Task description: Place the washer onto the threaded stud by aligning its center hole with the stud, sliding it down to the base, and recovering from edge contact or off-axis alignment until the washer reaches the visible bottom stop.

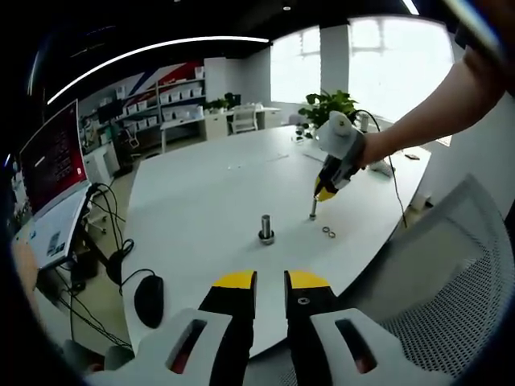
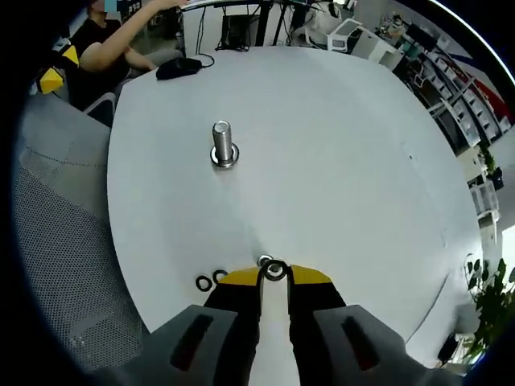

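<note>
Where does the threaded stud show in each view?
Left gripper view: threaded stud stands upright mid-table, just below picture centre, left of the right tool.
Right gripper view: upper left of centre, well beyond the tool tips.
Shared landmark: the black mouse near the table edge.

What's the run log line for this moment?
right gripper: shut on washer, at table | stud: bare | two spare washers: beside jaws | left gripper: open

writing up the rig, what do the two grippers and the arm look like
Both the left gripper and right gripper have yellow-tipped black jaws on pale grey bodies with dark slots. The person's arm behind the right gripper is bare, with no sleeve visible.
</note>
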The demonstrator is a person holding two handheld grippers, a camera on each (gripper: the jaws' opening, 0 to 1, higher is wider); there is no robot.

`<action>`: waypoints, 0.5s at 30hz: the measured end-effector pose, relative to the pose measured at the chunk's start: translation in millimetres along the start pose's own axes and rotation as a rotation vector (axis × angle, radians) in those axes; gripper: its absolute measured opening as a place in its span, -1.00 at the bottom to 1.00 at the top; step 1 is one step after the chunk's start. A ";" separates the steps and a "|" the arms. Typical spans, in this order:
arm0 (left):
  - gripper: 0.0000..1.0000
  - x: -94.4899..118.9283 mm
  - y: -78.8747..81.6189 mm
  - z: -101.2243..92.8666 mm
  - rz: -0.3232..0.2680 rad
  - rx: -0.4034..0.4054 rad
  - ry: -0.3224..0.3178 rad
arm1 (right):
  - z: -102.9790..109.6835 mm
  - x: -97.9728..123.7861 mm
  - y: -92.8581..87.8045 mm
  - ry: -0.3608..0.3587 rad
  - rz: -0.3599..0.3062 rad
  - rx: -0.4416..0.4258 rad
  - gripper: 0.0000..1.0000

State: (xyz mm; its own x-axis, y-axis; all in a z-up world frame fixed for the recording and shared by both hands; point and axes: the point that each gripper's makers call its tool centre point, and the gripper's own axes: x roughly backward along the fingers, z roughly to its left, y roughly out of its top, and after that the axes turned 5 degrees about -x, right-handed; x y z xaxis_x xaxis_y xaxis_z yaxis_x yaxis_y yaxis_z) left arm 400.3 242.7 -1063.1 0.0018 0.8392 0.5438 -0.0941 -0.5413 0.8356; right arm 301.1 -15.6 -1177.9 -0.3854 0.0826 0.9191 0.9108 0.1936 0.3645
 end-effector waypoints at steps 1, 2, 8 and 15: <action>-0.77 0.1 -0.1 0.1 0.000 0.001 0.000 | -1.7 -1.6 -1.1 0.001 0.003 -0.002 -0.73; -0.77 0.1 -0.1 -0.1 0.000 0.000 -0.001 | -5.3 -5.4 -3.5 0.003 0.004 -0.002 -0.73; -0.78 -0.1 -0.5 0.0 -0.001 0.001 -0.003 | -0.7 -3.2 -0.8 0.009 0.004 0.004 -0.73; -0.79 0.6 0.2 -0.5 -0.002 0.001 -0.003 | 2.3 -4.8 -1.5 0.022 0.020 0.007 -0.73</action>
State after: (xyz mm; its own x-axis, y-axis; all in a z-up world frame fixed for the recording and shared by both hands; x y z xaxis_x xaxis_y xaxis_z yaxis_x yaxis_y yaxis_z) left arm 399.8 243.1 -1062.7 0.0054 0.8398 0.5428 -0.0932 -0.5401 0.8365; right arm 301.2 -14.0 -1183.2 -0.3636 0.0650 0.9293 0.9173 0.1987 0.3450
